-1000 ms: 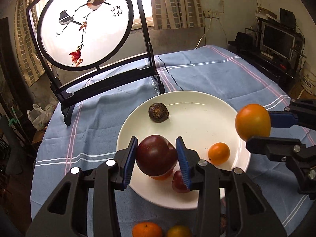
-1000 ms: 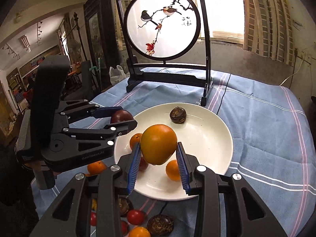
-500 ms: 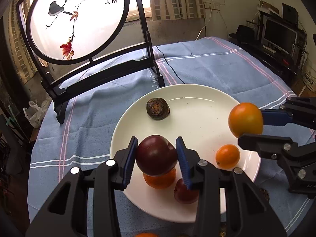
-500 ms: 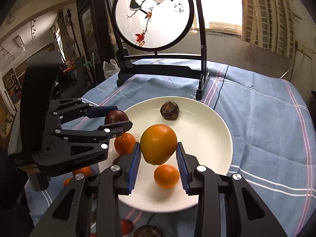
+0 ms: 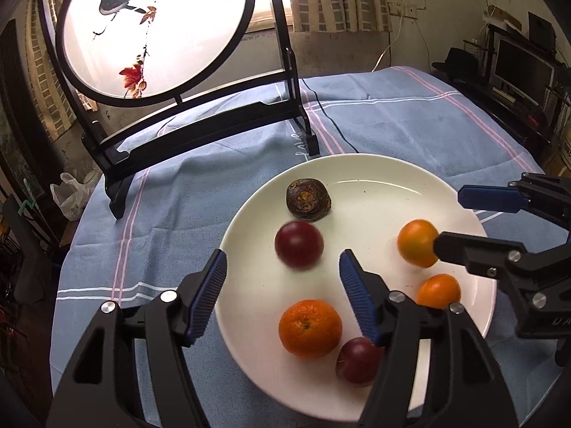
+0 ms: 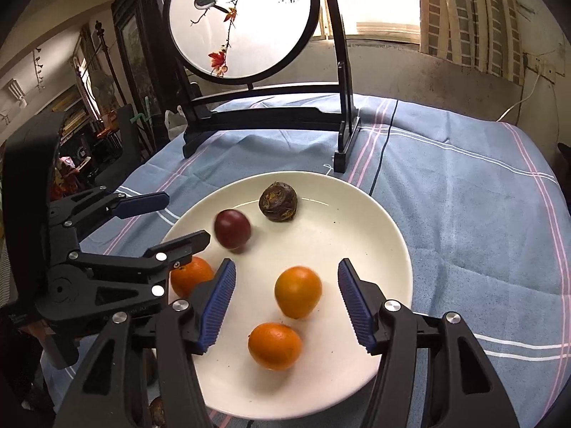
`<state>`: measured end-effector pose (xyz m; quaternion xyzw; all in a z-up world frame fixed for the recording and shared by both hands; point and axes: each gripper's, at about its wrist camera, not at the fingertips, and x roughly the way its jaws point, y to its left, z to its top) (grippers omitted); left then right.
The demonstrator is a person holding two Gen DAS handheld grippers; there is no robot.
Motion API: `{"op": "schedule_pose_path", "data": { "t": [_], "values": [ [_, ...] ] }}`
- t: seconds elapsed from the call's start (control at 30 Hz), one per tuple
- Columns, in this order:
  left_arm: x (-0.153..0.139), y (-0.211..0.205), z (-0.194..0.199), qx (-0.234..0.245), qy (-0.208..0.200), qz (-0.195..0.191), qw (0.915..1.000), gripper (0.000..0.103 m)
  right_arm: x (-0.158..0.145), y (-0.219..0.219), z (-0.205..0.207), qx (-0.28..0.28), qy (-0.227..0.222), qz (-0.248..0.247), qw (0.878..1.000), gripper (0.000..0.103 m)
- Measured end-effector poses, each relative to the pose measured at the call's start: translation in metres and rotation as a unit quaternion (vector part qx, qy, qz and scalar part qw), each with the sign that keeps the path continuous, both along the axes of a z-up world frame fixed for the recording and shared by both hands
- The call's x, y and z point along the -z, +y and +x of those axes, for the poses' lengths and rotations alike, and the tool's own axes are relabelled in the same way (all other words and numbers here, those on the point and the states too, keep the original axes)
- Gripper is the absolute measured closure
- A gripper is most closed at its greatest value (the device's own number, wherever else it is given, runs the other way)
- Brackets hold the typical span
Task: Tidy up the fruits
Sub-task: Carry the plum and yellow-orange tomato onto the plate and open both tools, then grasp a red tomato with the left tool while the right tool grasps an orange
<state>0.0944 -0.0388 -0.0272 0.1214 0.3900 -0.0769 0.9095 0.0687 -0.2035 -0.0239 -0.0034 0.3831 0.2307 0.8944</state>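
Observation:
A white plate (image 5: 374, 178) (image 6: 374, 221) holds several fruits. My left gripper (image 5: 283, 292) is open; a dark red plum (image 5: 299, 244) (image 6: 232, 228), blurred, lies on the plate just beyond its fingers. My right gripper (image 6: 285, 297) is open; a yellow-orange fruit (image 6: 298, 290) (image 5: 417, 242) sits on the plate between its fingers. Also on the plate are a wrinkled dark brown fruit (image 5: 308, 199) (image 6: 278, 201), a mandarin (image 5: 309, 328) (image 6: 191, 274), a small orange (image 5: 438, 290) (image 6: 274, 346) and a second red plum (image 5: 358, 360).
A black-framed round bird screen (image 5: 153, 28) (image 6: 242, 18) stands at the table's far side on the blue cloth (image 6: 464, 196). A black cable (image 5: 332, 125) runs from it to the plate. More fruit (image 6: 157, 406) lies near the plate's front edge.
Both grippers opened and let go of their fruit. The red plum and the yellow-orange fruit dropped onto the plate. Both grippers moved closer over the plate.

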Motion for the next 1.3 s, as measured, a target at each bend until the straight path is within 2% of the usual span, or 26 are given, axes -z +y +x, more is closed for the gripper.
{"op": "schedule_pose_path", "data": {
  "t": [0.23, 0.37, 0.5, 0.6, 0.8, 0.9, 0.97, 1.07, 1.27, 1.3],
  "values": [
    [-0.021, 0.039, -0.066, 0.024, -0.025, -0.006, 0.9994, 0.038, -0.008, -0.004, -0.092, -0.076, -0.024, -0.034, 0.996, 0.042],
    [-0.019, 0.055, -0.114, 0.045, -0.022, 0.005, 0.9987, 0.037, 0.007, -0.003, -0.146, -0.122, -0.016, -0.068, 0.99, 0.042],
    [-0.007, 0.058, -0.157, 0.069, -0.002, 0.003, 0.9976, 0.037, 0.029, 0.005, -0.176, -0.148, -0.001, -0.11, 0.983, 0.043],
    [0.006, 0.051, -0.184, 0.093, 0.013, 0.004, 0.9955, 0.037, 0.041, 0.009, -0.181, -0.151, 0.007, -0.126, 0.981, 0.043],
    [0.034, 0.041, -0.212, 0.12, 0.053, 0.0, 0.9913, 0.037, 0.056, 0.013, -0.17, -0.133, 0.021, -0.139, 0.981, 0.044],
    [0.041, 0.041, -0.217, 0.124, 0.066, -0.006, 0.9901, 0.037, 0.059, 0.014, -0.161, -0.127, 0.027, -0.135, 0.982, 0.05],
    [0.046, 0.041, -0.218, 0.129, 0.076, -0.013, 0.9886, 0.037, 0.062, 0.017, -0.158, -0.127, 0.034, -0.133, 0.982, 0.061],
    [0.053, 0.035, -0.224, 0.146, 0.093, -0.026, 0.9847, 0.037, 0.064, 0.02, -0.156, -0.126, 0.032, -0.135, 0.982, 0.068],
    [0.063, 0.017, -0.222, 0.16, 0.11, -0.047, 0.9798, 0.037, 0.057, 0.017, -0.162, -0.129, 0.031, -0.127, 0.983, 0.068],
    [0.064, 0.014, -0.22, 0.16, 0.113, -0.051, 0.9793, 0.043, 0.055, 0.014, -0.163, -0.126, 0.03, -0.124, 0.984, 0.068]
  ]
}}
